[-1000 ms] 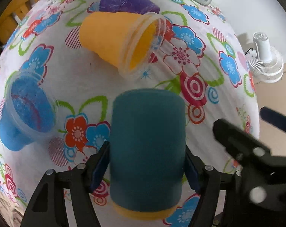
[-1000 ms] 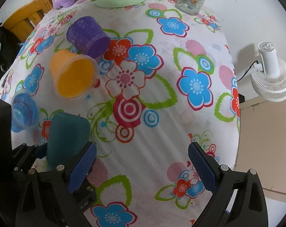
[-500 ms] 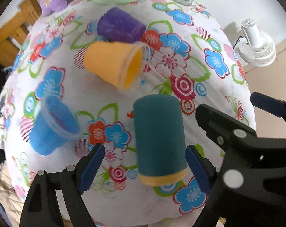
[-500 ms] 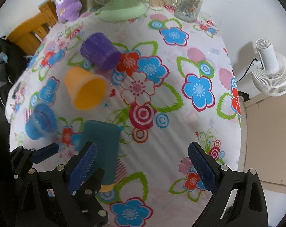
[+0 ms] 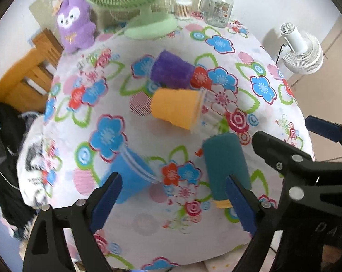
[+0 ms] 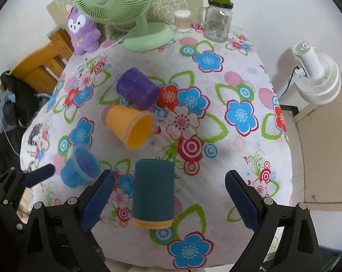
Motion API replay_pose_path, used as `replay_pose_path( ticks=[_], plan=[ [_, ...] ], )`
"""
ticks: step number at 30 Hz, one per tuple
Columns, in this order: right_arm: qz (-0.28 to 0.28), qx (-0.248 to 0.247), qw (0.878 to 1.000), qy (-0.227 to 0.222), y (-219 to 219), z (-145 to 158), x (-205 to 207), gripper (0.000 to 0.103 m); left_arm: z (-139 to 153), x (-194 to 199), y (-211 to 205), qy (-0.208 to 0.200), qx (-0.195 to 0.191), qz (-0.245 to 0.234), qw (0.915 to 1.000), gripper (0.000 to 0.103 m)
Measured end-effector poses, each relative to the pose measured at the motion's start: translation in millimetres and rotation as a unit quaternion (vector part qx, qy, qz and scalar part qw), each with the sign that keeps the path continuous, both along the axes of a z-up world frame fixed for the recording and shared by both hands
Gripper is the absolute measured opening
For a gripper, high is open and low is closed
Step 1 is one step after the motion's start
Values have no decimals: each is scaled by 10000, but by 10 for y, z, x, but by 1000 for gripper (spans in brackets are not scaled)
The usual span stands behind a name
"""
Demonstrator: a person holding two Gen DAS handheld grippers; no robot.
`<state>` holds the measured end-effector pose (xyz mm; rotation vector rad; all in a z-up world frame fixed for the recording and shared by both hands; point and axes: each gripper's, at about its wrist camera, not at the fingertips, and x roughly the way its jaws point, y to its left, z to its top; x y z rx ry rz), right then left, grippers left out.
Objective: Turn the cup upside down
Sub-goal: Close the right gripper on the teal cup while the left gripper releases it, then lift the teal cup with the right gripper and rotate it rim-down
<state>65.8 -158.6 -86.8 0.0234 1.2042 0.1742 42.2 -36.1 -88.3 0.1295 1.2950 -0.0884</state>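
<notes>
A teal cup [image 6: 152, 192] with a yellow rim stands upside down, rim on the flowered tablecloth [image 6: 239, 86], near the front edge; it also shows in the left wrist view [image 5: 225, 165]. My left gripper [image 5: 173, 201] is open and empty, pulled back above the table's front, with the teal cup beside its right finger. My right gripper [image 6: 168, 199] is open and empty, its fingers apart on either side of the teal cup without touching it. A blue cup [image 6: 79, 168] stands upright to the left.
An orange cup [image 6: 130, 125] and a purple cup [image 6: 137, 88] lie on their sides mid-table. A green fan [image 6: 130, 13], purple plush [image 6: 82, 30], glass jar [image 6: 217, 15] stand at the back. A white fan [image 6: 316, 79] sits off the table's right edge.
My left gripper has let go of the teal cup, opened and pulled back and up. The teal cup stays standing upside down. My right gripper has also drawn back.
</notes>
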Motion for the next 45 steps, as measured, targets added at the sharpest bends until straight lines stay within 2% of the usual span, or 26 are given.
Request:
replay_pose_path(
  ticks=[7, 20, 28, 33, 39, 45],
  plan=[
    [-176, -17, 9997, 137, 119, -91, 38, 99, -94, 77, 253, 81, 148, -92, 9998, 95],
    [-257, -290, 9952, 898, 398, -718, 265, 99, -527, 333, 567, 546, 339, -134, 9978, 95],
    [-328, -467, 9900, 1289, 416, -1021, 338, 98, -604, 349, 476, 613, 328, -678, 9953, 95],
    [-287, -490, 9877, 1458, 480, -1183, 359, 90, -711, 383, 461, 734, 385, -764, 9936, 95],
    [-183, -602, 9855, 1578, 533, -1328, 375, 70, -825, 387, 443, 863, 397, -856, 9918, 95],
    [5, -701, 9868, 1458, 588, -1381, 346, 69, -891, 370, 421, 954, 422, -902, 9904, 95]
  ],
)
